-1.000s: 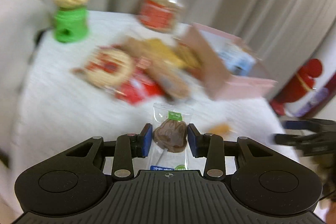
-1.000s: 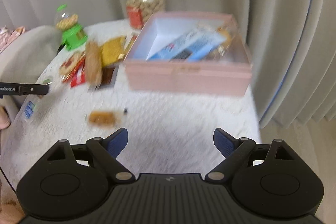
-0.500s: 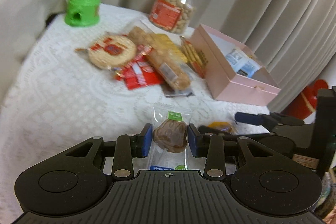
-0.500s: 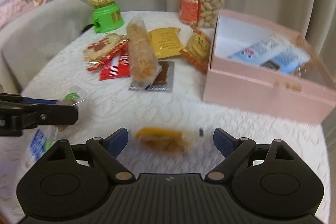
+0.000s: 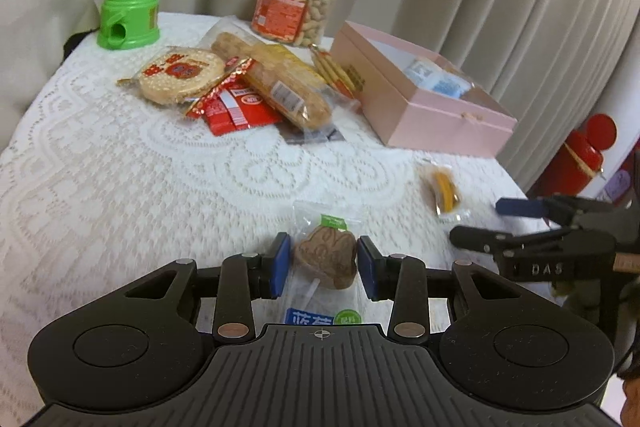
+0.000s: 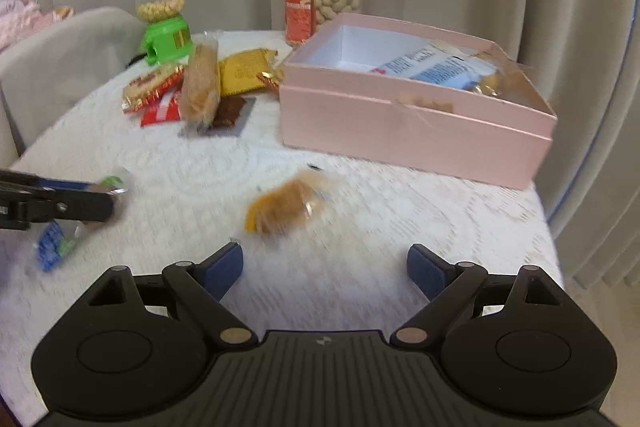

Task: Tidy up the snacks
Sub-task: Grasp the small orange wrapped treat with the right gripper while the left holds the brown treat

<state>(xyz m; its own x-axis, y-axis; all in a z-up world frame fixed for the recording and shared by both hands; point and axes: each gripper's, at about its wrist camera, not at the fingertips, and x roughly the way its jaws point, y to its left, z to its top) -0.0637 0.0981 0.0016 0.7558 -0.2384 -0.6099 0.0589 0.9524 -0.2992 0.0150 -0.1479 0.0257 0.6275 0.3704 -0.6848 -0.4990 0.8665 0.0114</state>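
nearer now: crinkly orange snack packet (image 6: 286,205)

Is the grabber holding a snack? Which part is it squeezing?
Yes. The left gripper squeezes the brown chocolate lollipop, still in its clear wrapper, by the two sides of the chocolate. The right gripper is open and holds nothing.

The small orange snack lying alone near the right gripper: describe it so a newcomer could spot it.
Start at the pink box on the lace tablecloth. Just in front of it lies the orange snack in clear wrap, alone on the cloth, apart from the pile of packets.
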